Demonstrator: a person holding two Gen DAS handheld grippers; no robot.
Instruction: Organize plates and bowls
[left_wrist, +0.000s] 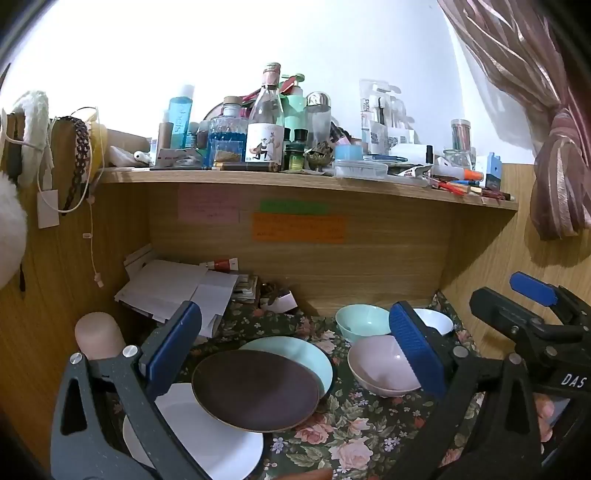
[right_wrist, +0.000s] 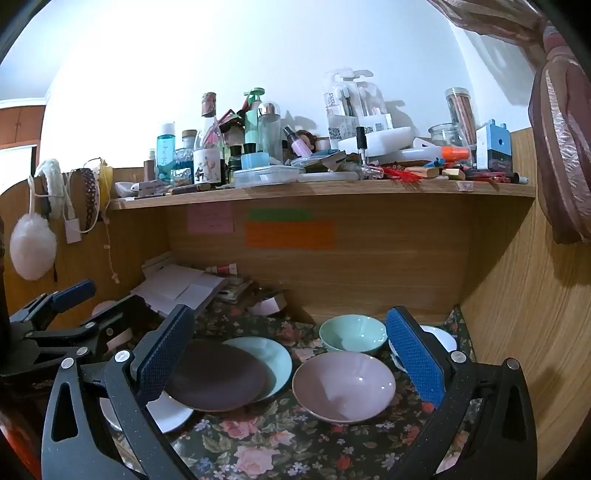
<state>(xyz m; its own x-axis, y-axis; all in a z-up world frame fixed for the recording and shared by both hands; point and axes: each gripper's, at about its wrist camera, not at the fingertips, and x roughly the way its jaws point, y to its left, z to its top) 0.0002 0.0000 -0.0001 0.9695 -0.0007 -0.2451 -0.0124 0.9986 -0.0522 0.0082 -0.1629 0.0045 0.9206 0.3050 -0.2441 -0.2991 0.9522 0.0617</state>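
White capitals reading "DAS" are showing on the black body of the right gripper (left_wrist: 532, 295), seen from the left wrist view at the frame's right edge. On the shelf (left_wrist: 258, 176), a blue bottle (left_wrist: 180, 118) left of the illustrated clear bottle (left_wrist: 264, 122) is carrying vertical lettering that seems to be ending in "els". A white package (right_wrist: 341, 110), standing right of that bottle, is displaying a sideways word too blurred to make out. The sticky notes (left_wrist: 299, 228) under the shelf are bearing handwriting too faint to read.
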